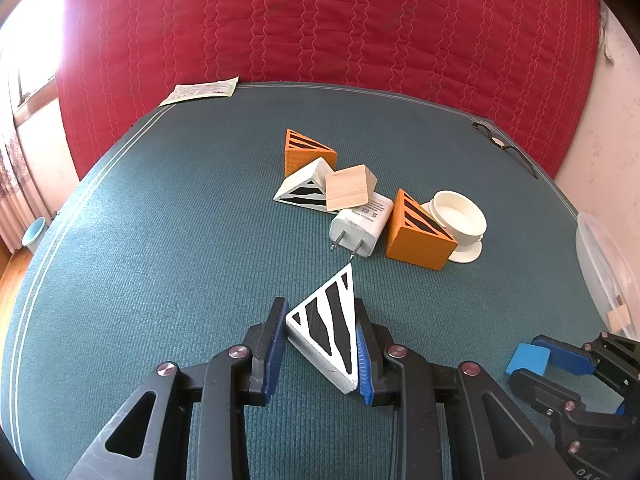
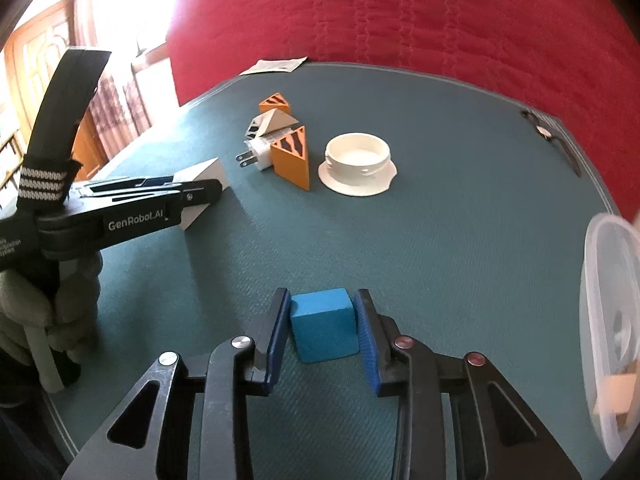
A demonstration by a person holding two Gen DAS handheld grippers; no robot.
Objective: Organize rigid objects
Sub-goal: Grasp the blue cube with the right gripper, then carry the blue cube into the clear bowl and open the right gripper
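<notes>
Gripping a white wedge with black stripes [image 1: 326,330], my left tool [image 1: 322,344] is clenched on it just above the teal bench [image 1: 160,240]. My right tool [image 2: 323,330] has its pads against a blue cube [image 2: 323,330] resting on the bench. "GenRobot.AI" reads along the left tool's arm. Further off, a white charger [image 1: 360,226] carries small print I cannot read, between two orange wedges [image 1: 418,232].

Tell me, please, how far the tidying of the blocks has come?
Early stage. Done: a wooden piece already lies in the clear container. In hand: the left gripper clamps a white striped wedge, the right gripper a blue cube. Left: two orange wedges, another white wedge, a wooden block, a charger and a white ring.
</notes>
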